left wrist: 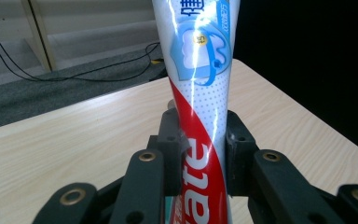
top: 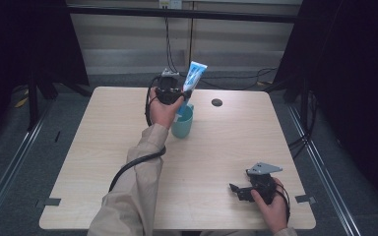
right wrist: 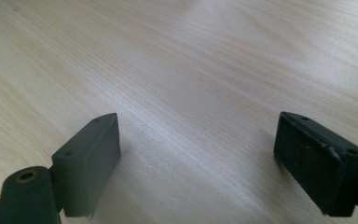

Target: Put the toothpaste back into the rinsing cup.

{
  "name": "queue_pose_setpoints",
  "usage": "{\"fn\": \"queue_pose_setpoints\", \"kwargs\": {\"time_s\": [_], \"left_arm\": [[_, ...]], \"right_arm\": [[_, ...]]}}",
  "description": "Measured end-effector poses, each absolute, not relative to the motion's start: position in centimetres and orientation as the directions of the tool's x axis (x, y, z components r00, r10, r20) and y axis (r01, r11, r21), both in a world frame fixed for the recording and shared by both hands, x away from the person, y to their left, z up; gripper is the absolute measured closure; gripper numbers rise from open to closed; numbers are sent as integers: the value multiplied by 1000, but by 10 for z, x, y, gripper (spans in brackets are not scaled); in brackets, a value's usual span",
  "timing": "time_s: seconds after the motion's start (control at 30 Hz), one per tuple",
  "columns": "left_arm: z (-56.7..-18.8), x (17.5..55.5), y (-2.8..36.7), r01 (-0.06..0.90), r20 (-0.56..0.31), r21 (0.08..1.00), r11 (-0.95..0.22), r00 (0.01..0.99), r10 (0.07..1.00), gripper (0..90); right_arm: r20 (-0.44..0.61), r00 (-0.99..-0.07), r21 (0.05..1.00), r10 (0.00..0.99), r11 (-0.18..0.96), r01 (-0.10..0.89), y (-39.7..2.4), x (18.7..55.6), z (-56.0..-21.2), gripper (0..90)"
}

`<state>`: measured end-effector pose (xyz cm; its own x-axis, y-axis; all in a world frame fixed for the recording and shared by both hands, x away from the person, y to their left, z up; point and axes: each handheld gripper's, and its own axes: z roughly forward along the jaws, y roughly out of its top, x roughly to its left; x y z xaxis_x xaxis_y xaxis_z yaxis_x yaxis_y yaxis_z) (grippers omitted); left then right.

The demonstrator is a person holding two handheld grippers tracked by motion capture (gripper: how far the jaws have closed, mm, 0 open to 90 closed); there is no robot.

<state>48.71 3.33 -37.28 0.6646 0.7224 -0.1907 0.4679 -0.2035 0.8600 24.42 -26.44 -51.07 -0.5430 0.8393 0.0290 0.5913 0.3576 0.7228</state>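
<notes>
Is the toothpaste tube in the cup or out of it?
Partly in: the toothpaste tube stands tilted, lower end inside the teal cup, gripped by the left tongs.

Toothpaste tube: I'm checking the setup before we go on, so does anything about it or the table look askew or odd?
Nothing looks damaged or spilled. The toothpaste tube leans, its lower end in the teal cup, because the left hand-held gripper is clamped on it. The right hand-held gripper rests open, low over the table.
</notes>
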Motion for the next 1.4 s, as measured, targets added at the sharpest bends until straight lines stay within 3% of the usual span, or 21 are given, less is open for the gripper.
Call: {"fn": "queue_pose_setpoints", "kwargs": {"time_s": [0.7,1.4], "left_arm": [[-386,506,16,446,-158,872,-200,645,747,723],[-405,498,21,454,-124,856,-246,643,756,705]], "right_arm": [[27,-553,723,833,366,586,-264,244,-511,141],[25,-558,724,829,369,582,-264,244,-511,141]]}}
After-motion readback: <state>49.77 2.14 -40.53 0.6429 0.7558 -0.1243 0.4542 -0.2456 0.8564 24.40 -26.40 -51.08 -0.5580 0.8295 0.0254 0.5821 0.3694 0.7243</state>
